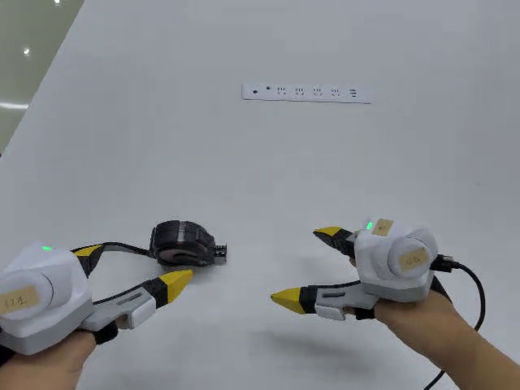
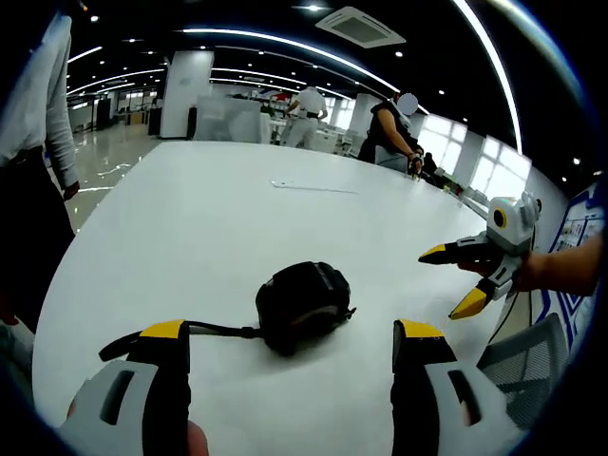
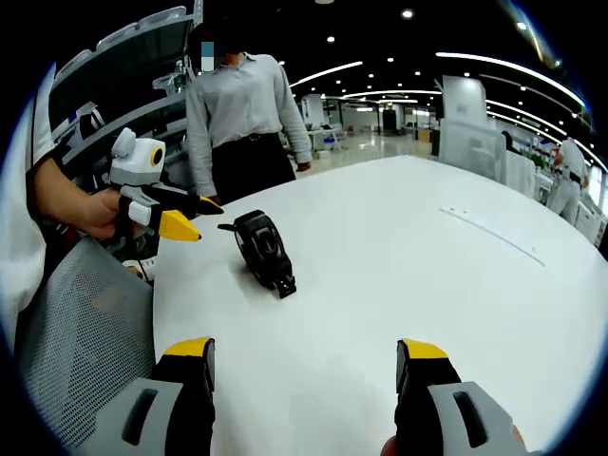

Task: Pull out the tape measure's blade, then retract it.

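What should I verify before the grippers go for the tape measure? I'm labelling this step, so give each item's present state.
1. Left gripper open: ok, jaws wide apart, holding nothing.
2. Right gripper open: ok, jaws apart, holding nothing.
3. Tape measure reachable: ok, it lies on the table just ahead of the left jaws, untouched.
4. Hook end seated at the case mouth: ok, nothing drawn out.
5. Strap clear of the left jaw: cannot tell; it runs right up to one tip.
6. Power strip out of the way: ok, far across the table.
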Motion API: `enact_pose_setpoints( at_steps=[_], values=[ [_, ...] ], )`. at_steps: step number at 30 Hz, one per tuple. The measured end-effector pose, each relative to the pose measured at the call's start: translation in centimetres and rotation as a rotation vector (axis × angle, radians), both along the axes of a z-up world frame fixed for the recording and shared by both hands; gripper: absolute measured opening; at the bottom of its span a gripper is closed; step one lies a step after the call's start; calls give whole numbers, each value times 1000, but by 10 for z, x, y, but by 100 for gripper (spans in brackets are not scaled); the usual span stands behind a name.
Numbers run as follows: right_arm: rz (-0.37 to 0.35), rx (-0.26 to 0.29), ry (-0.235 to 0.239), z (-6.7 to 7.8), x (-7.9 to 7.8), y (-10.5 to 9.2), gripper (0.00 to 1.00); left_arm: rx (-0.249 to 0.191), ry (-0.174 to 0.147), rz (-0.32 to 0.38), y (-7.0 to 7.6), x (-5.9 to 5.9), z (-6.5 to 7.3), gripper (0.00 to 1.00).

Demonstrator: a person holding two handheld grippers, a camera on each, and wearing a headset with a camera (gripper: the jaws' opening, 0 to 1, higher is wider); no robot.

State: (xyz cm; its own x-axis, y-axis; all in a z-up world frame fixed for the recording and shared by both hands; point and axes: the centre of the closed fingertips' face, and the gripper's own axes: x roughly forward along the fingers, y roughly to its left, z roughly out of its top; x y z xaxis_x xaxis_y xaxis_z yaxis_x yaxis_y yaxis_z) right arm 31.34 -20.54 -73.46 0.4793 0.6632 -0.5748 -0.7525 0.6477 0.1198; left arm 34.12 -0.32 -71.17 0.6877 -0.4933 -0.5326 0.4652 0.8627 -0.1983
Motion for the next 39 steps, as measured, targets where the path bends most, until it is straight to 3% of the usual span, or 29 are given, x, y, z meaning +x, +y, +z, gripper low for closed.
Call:
enact_pose_setpoints(
  at_steps=[10, 19, 36, 39],
  values=[
    [-56, -7, 1, 5, -17, -28, 80, 29, -1, -57, 11, -13, 5, 87],
    [-99, -6, -10, 11, -29, -47, 82, 29, 0, -95, 21, -20, 7, 90],
    [-122, -14, 1, 17, -53, -74, 82, 25, 7, -227, 25, -42, 13, 94],
    [-128, -16, -1, 18, -55, -77, 82, 46, 6, -253, 26, -47, 11, 93]
  ],
)
